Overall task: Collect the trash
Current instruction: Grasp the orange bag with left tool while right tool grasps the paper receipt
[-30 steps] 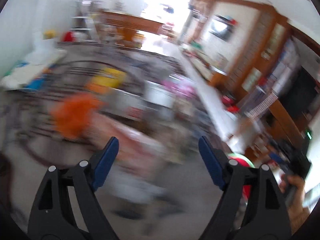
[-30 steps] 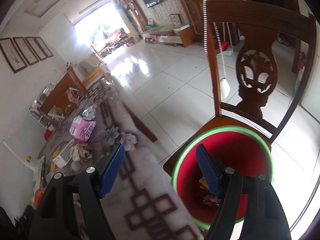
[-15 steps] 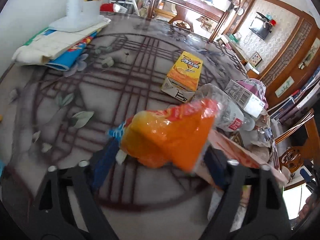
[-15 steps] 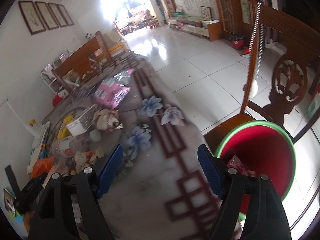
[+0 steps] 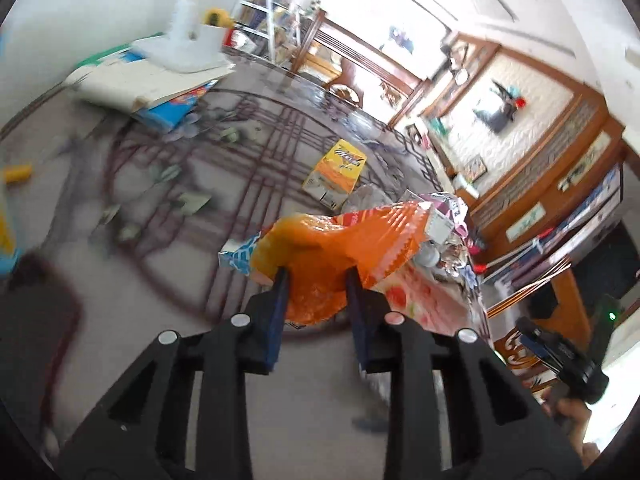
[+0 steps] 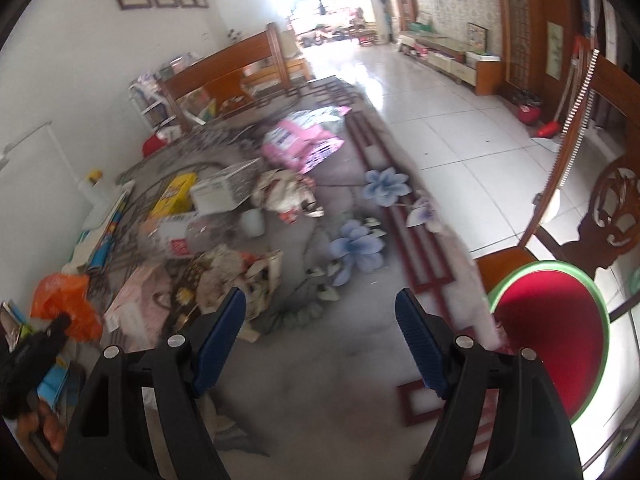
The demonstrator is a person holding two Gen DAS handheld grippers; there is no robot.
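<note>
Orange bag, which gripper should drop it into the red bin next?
Left. The left gripper already clamps the orange bag, while the right gripper is open and empty beside the red bin.

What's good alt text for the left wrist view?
The left gripper is shut on a crinkled orange plastic bag, held above a patterned table. Behind it sits a yellow-orange carton and more wrappers.

Both tools match: the left gripper (image 5: 315, 280) shows black plastic arms with triangular cut-outs, round silver rivets at the joints, and blue ribbed pads on the fingertips (image 5: 276, 312). Same build on the right gripper (image 6: 320, 320), blue pads (image 6: 416, 336) clearly textured. Bare skin shows on the hand (image 5: 576, 420) behind its handle.
</note>
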